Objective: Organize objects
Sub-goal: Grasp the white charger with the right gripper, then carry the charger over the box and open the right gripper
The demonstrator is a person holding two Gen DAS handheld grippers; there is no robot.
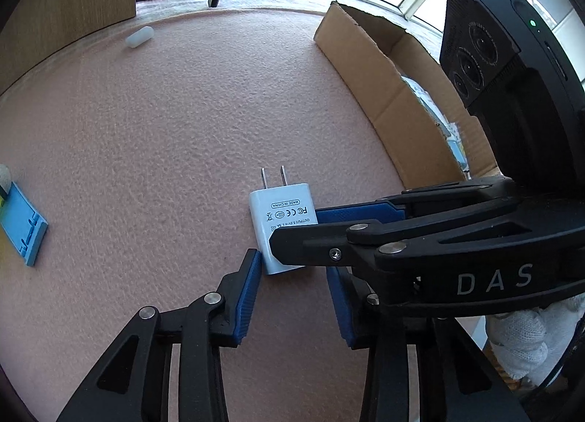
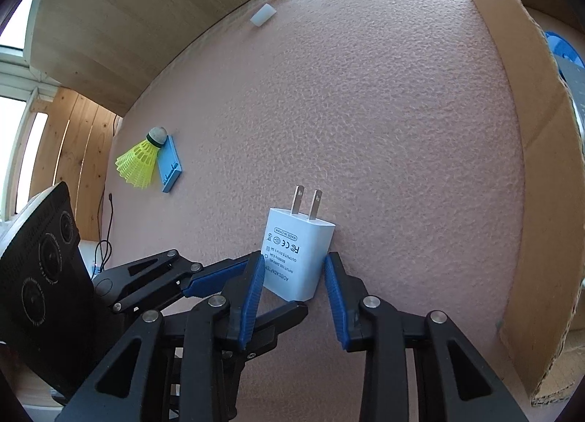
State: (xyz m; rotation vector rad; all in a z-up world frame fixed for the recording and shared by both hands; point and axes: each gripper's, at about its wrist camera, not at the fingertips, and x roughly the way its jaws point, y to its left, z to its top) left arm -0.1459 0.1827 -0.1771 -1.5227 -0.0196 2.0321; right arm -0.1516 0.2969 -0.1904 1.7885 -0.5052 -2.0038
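A white plug-in charger (image 1: 281, 224) (image 2: 296, 257) lies flat on the pink foam mat (image 2: 365, 111), prongs pointing away. In the right wrist view my right gripper (image 2: 293, 257) straddles it, and both blue pad tips touch its long sides. The left wrist view shows that gripper (image 1: 295, 226) reaching in from the right across the charger. My left gripper (image 1: 293, 263) stands around the charger's near end. Its left pad tip sits at the near-left corner. Its right pad is partly hidden under the right gripper, with a gap to the charger. One left finger (image 2: 289, 312) shows just below the charger.
An open cardboard box (image 1: 365, 67) (image 2: 541, 166) stands right of the charger, with items inside. A small white cylinder (image 1: 139, 36) (image 2: 262, 15) lies far back. A blue flat piece (image 1: 25, 224) (image 2: 170, 162) and a yellow shuttlecock (image 2: 137, 162) lie at the left. A wooden panel (image 2: 128, 12) borders the mat.
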